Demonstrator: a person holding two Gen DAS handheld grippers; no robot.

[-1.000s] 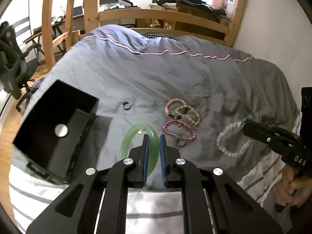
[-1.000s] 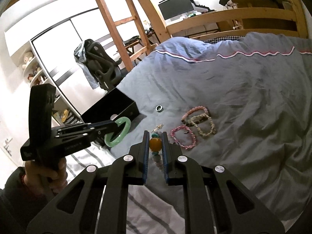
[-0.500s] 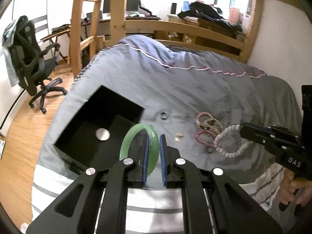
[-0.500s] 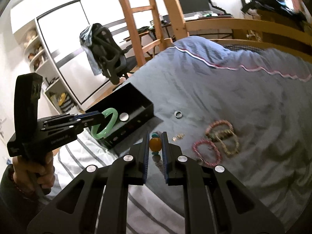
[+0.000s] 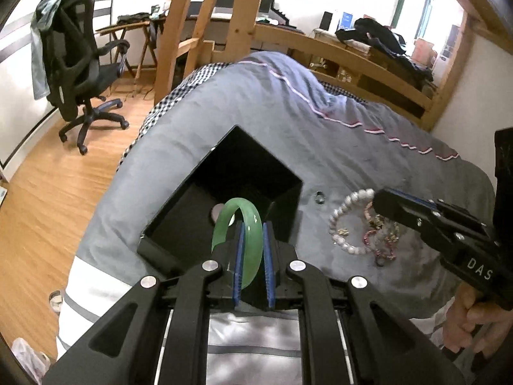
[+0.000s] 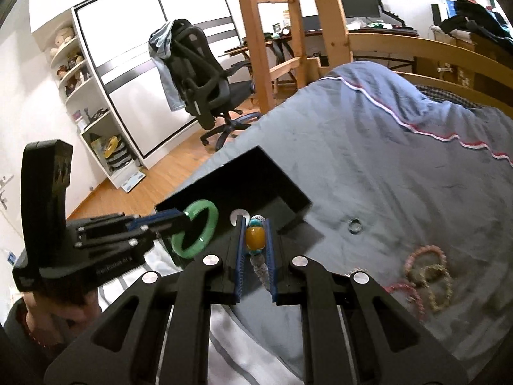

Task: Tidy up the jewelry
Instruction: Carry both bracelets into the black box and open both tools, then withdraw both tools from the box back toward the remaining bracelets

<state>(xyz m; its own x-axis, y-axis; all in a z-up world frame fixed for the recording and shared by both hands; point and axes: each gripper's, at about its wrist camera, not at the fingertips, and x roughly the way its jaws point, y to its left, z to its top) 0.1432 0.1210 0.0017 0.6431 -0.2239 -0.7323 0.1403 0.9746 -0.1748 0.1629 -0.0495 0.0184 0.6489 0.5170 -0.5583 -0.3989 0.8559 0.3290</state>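
Note:
My left gripper (image 5: 252, 227) is shut on a green jade bangle (image 5: 248, 231) and holds it upright over the near edge of the open black box (image 5: 256, 157). From the right wrist view the bangle (image 6: 194, 228) hangs at the box's (image 6: 256, 166) left rim. My right gripper (image 6: 255, 224) is shut on a white bead bracelet with an amber bead (image 6: 255, 237), held above the box's near side. In the left wrist view the white bracelet (image 5: 344, 224) dangles from the right gripper (image 5: 380, 200).
A small ring (image 5: 319, 196), pink and beige bead bracelets (image 6: 428, 269) and small earrings (image 5: 342, 231) lie on the grey duvet (image 5: 320, 134) right of the box. A round silver disc (image 6: 239, 215) lies in the box. An office chair (image 6: 198, 73) and wooden ladder (image 6: 256, 32) stand beyond the bed.
Both grippers have carried their pieces leftward from the jewelry pile to the black box; the bangle and the white bracelet now hang over the box.

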